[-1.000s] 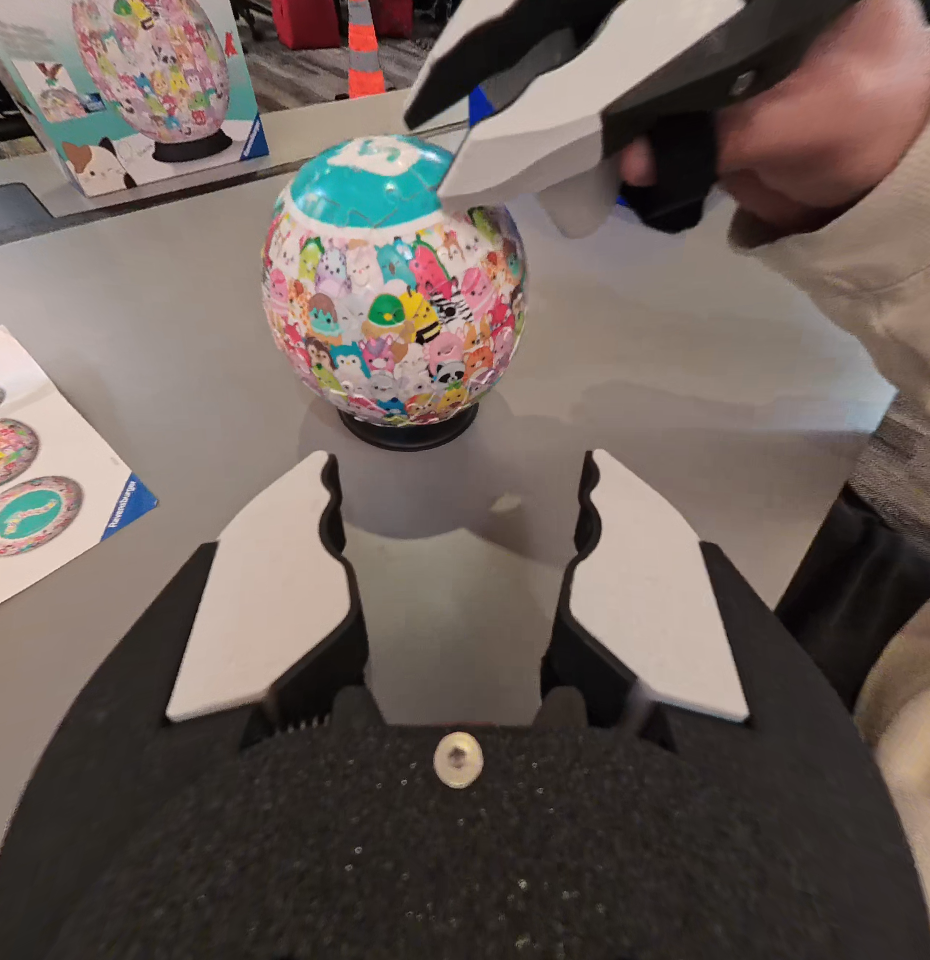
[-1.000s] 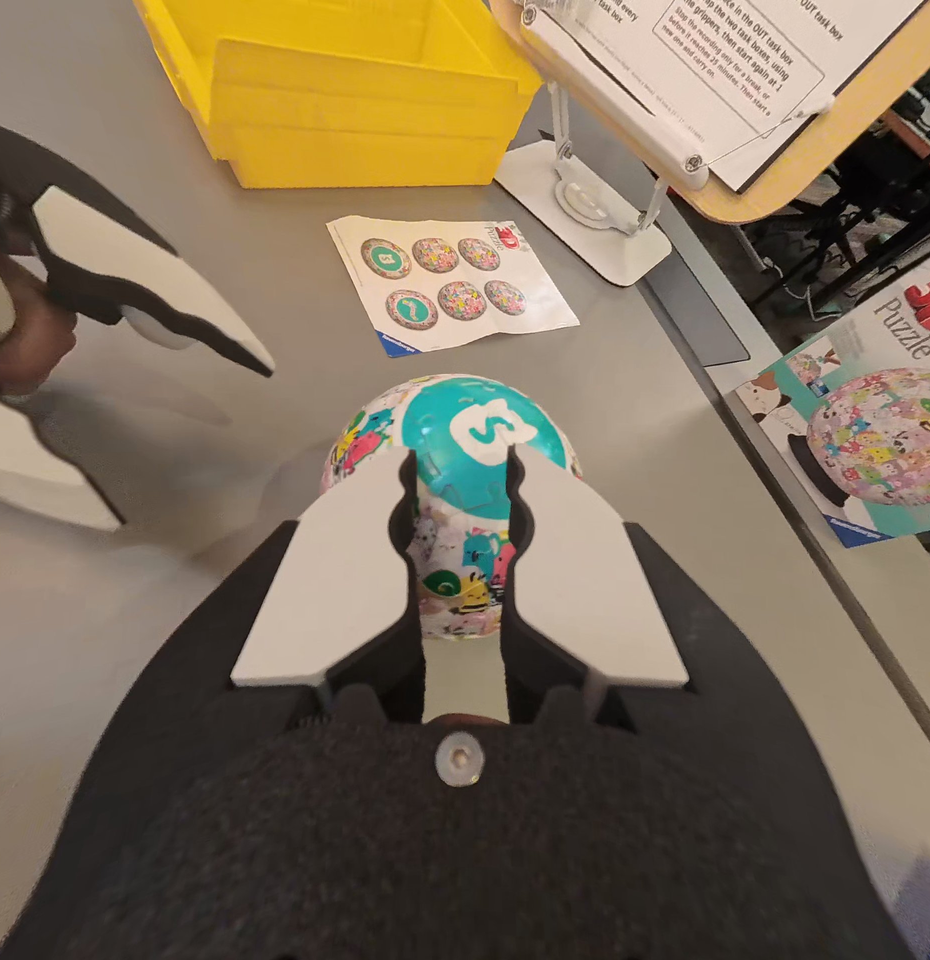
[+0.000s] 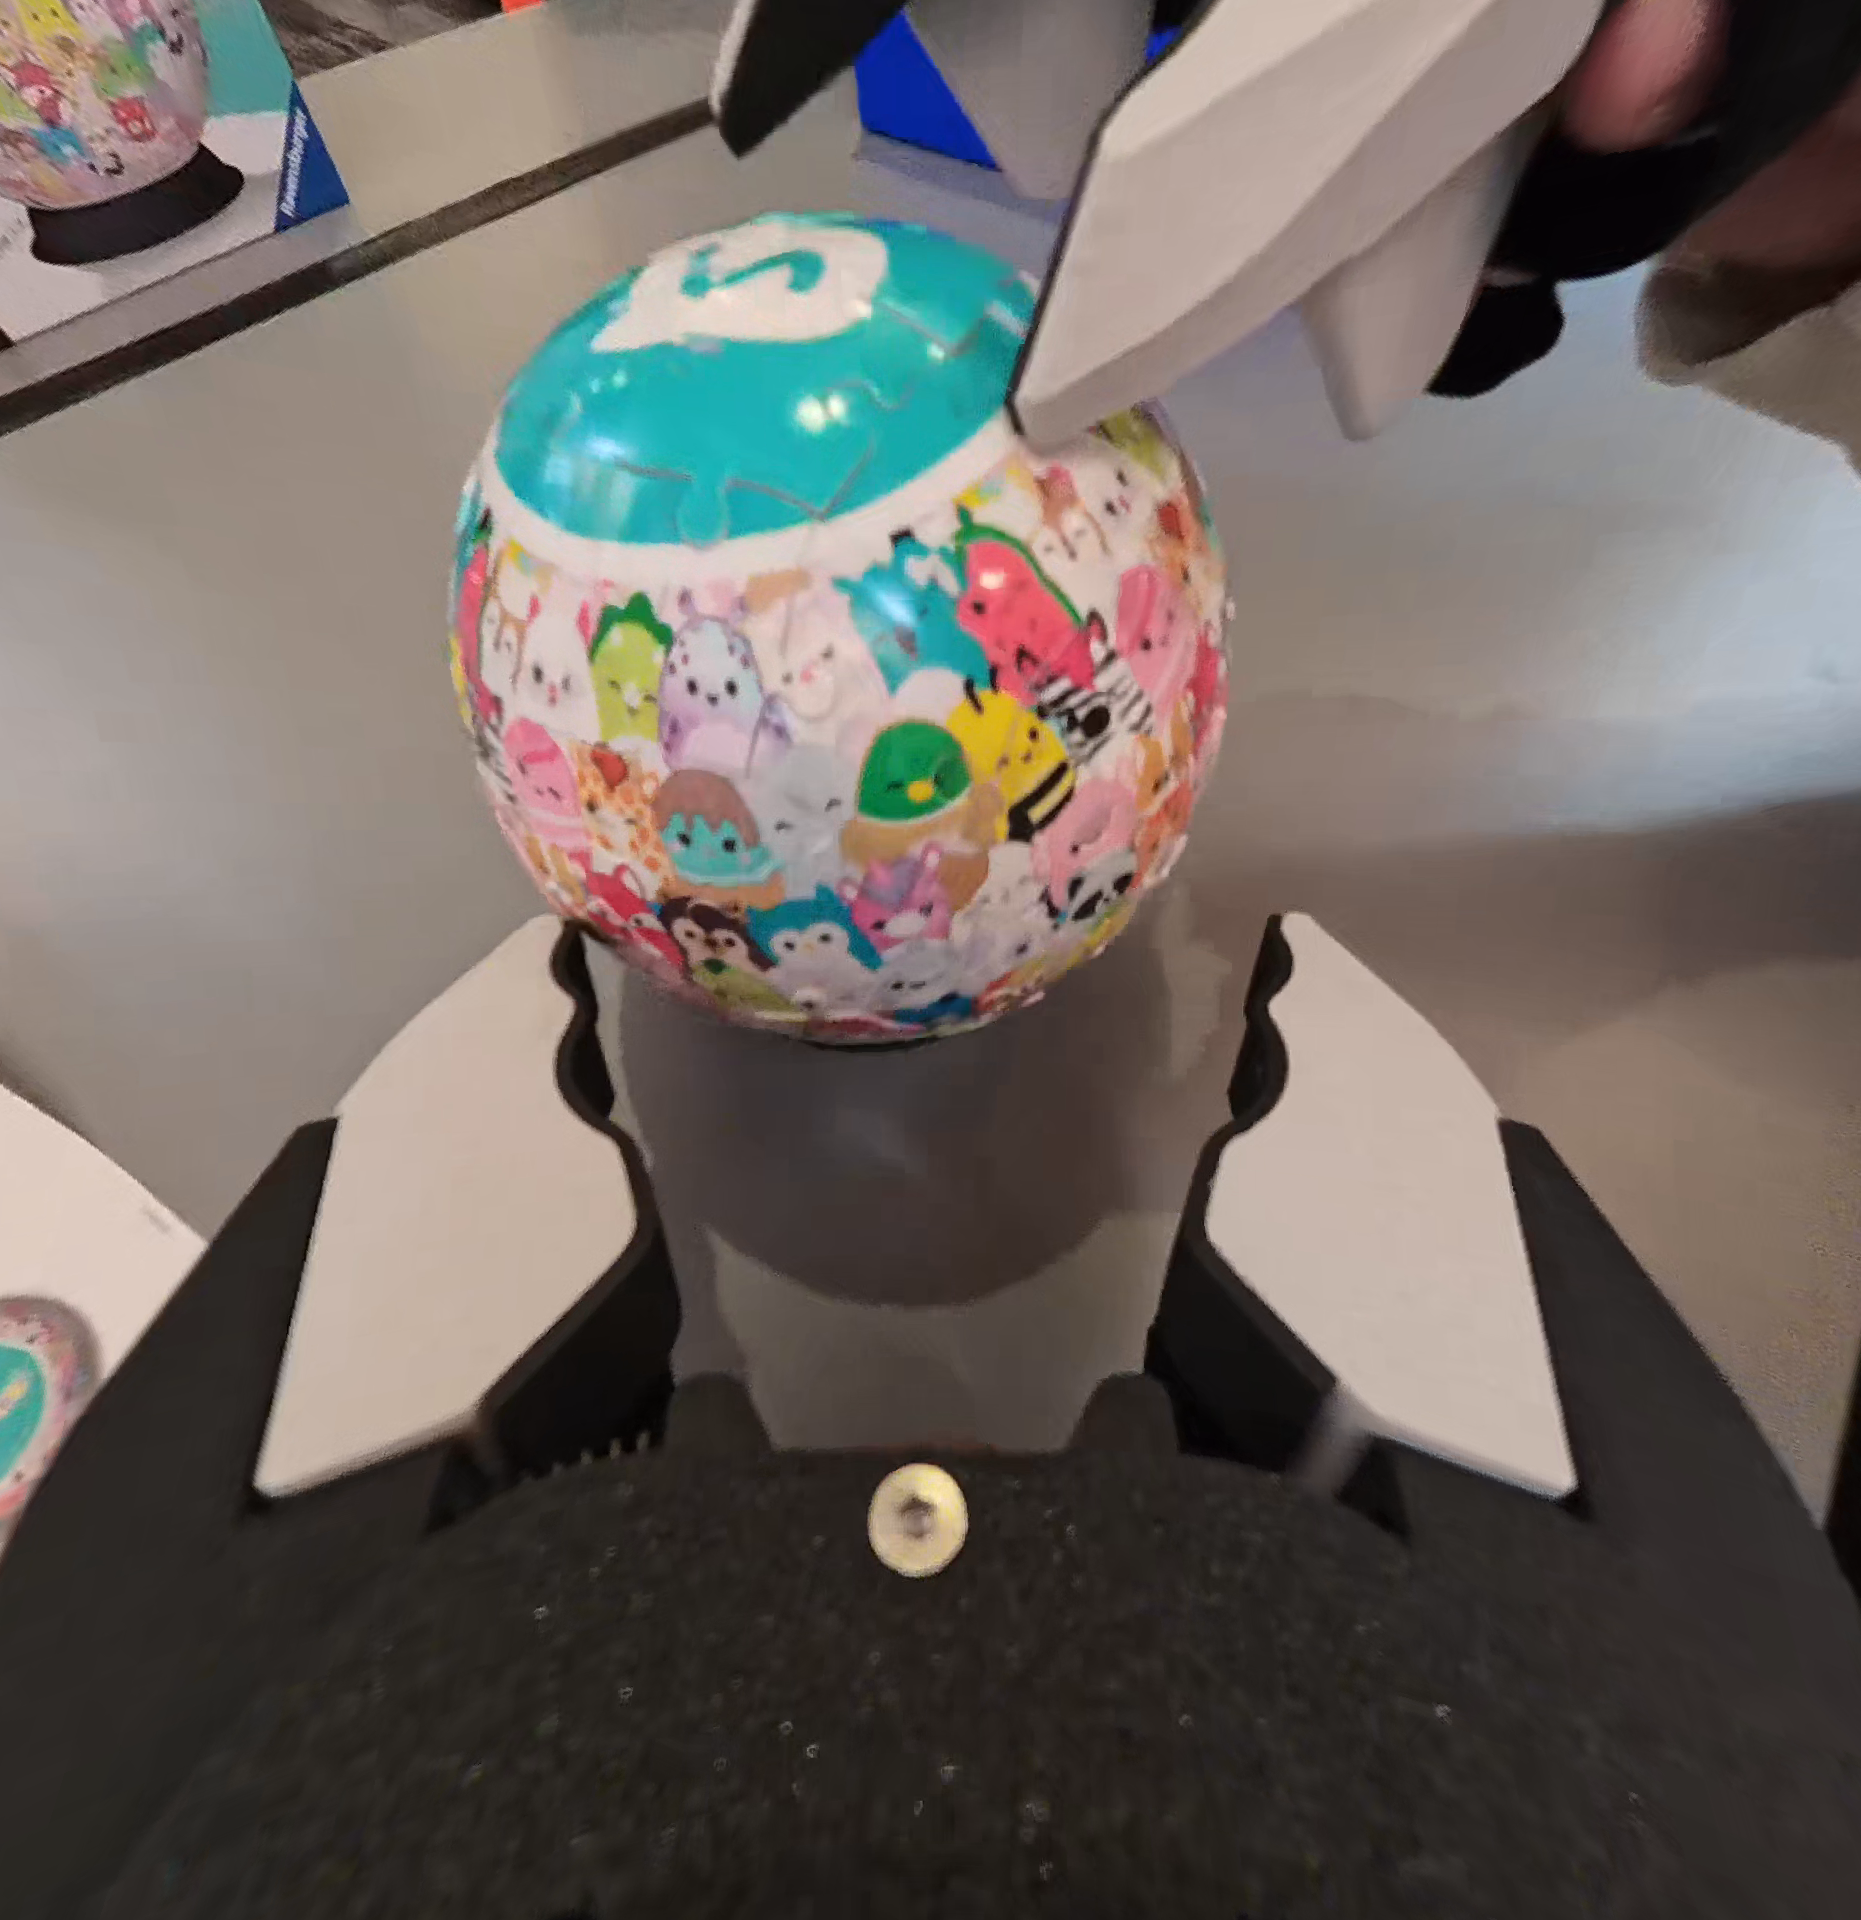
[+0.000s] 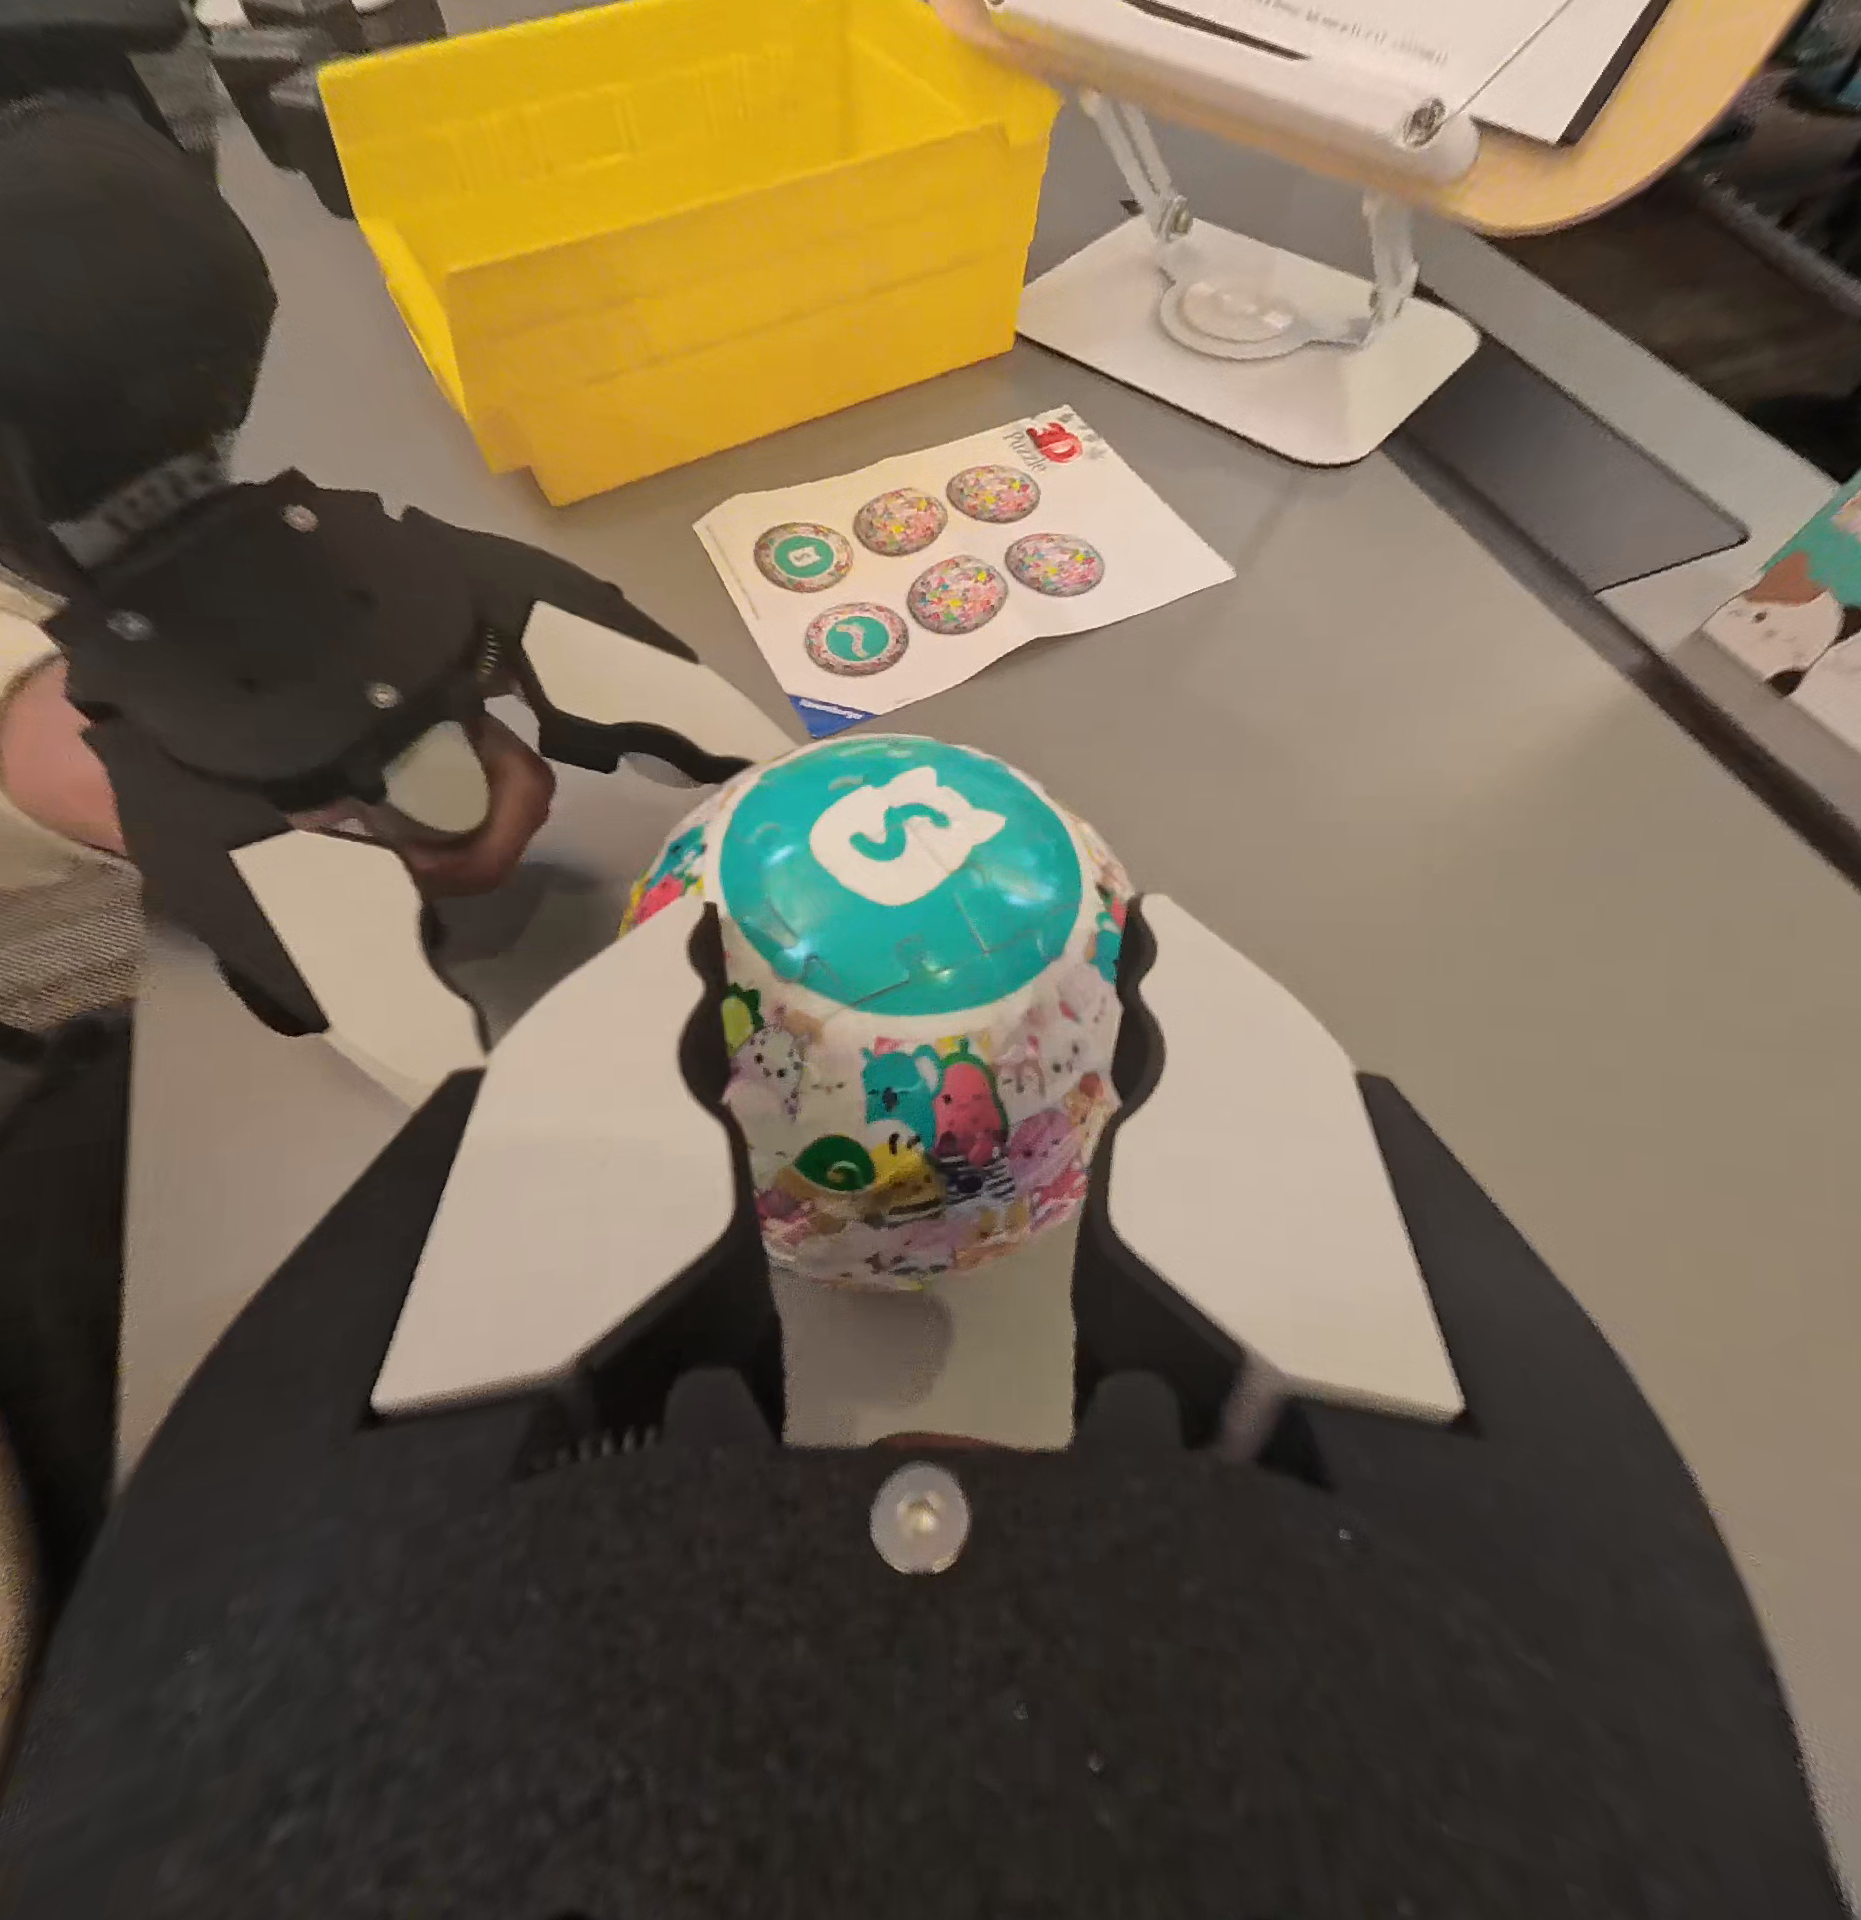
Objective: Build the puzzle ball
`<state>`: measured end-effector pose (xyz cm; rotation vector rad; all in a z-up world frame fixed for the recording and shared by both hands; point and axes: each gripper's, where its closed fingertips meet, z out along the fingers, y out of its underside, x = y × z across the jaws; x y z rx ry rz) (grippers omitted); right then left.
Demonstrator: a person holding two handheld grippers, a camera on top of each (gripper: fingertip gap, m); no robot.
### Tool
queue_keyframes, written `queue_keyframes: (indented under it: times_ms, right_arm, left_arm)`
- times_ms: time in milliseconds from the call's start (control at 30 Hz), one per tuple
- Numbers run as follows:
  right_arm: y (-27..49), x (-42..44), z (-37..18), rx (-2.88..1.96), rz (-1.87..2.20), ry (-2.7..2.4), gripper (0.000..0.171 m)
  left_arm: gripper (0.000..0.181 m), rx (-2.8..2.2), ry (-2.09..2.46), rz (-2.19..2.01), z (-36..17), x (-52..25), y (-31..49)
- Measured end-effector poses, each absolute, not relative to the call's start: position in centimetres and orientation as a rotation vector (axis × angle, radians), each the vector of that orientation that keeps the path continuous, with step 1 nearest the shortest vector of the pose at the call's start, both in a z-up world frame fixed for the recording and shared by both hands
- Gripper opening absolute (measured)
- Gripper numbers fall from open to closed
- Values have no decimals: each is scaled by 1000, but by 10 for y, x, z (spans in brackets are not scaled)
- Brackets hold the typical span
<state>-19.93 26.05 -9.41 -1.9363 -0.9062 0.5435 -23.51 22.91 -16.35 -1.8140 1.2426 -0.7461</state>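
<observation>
Left jaws: the left gripper (image 3: 921, 966) stands wide, holding nothing; its white fingers (image 3: 469, 1184) sit low in front of the ball, the left fingertip close to the ball's underside. Contact cannot be told.
Right jaws: the right gripper (image 4: 915, 925) is spread to about the ball's width and straddles its upper part from above. In the left wrist view one white fingertip (image 3: 1061, 410) lies against the ball at the rim of the teal cap. Whether the pair truly clamps the ball cannot be told.
Task's thing: the round, glossy puzzle ball (image 3: 838, 665), covered in many-coloured cartoon animals with a teal cap bearing a white emblem on top, stands on the grey tabletop (image 4: 1425, 935) between the two grippers. A dark base just shows under it.
Hands: a hand (image 3: 1736, 156) with a cream sleeve holds the right gripper.
Beyond the ball: a white printed sheet with six round pictures (image 4: 967, 566) lies flat on the tabletop.
Farther back: a yellow plastic bin (image 4: 697, 239), and to its right a white stand with a wooden board (image 4: 1258, 322).
Tabletop's edge: a teal puzzle box picturing the ball (image 3: 126, 135).
</observation>
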Motion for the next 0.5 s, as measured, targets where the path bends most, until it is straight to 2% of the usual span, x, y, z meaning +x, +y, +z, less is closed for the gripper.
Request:
queue_keyframes:
  times_ms: [167, 500]
  right_arm:
    - [259, -199, -93, -1920, 682, -849, 51]
    - [259, -199, -92, -1911, 719, -828, 47]
  left_arm:
    - [114, -1824, 1213, -746, -163, -232, 235]
    - [108, -1833, 1188, -760, -165, -232, 238]
